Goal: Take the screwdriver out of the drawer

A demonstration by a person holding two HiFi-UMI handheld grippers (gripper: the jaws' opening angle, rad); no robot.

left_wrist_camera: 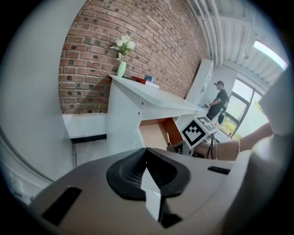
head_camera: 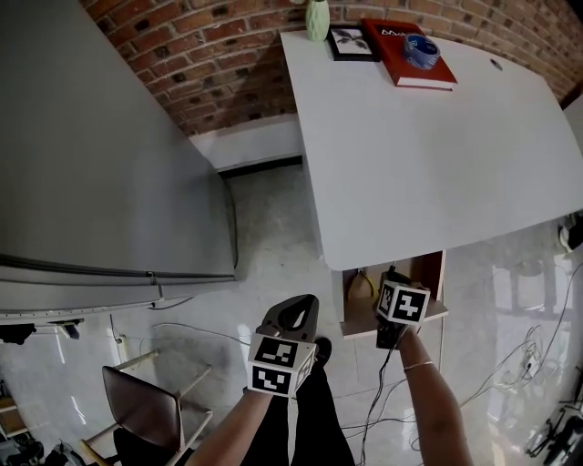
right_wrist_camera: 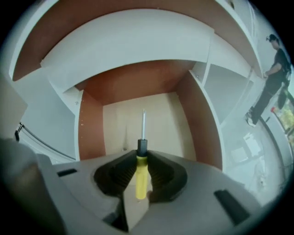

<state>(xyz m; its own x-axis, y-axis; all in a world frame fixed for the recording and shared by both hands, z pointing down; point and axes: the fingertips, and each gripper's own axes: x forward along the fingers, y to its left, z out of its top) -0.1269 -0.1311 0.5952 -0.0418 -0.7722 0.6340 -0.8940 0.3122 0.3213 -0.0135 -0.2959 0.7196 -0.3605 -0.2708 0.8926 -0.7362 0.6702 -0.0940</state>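
Observation:
A screwdriver (right_wrist_camera: 141,170) with a yellow handle, black collar and thin metal shaft is pinched between the black pads of my right gripper (right_wrist_camera: 140,176), its tip pointing into the open drawer (right_wrist_camera: 151,119). In the head view the right gripper (head_camera: 393,319) hangs just above the drawer (head_camera: 364,314), which is pulled out from under the white desk (head_camera: 419,155). My left gripper (head_camera: 296,319) hovers over the floor left of the drawer, its jaws pressed together on nothing, as the left gripper view (left_wrist_camera: 147,172) shows.
A red book (head_camera: 408,56) with a blue tape roll (head_camera: 421,47), a framed picture (head_camera: 350,41) and a green vase (head_camera: 316,20) stand on the desk's far end. A large grey cabinet (head_camera: 100,155) fills the left. Cables (head_camera: 537,355) and a chair (head_camera: 146,405) lie on the floor. A person (right_wrist_camera: 273,69) stands far off.

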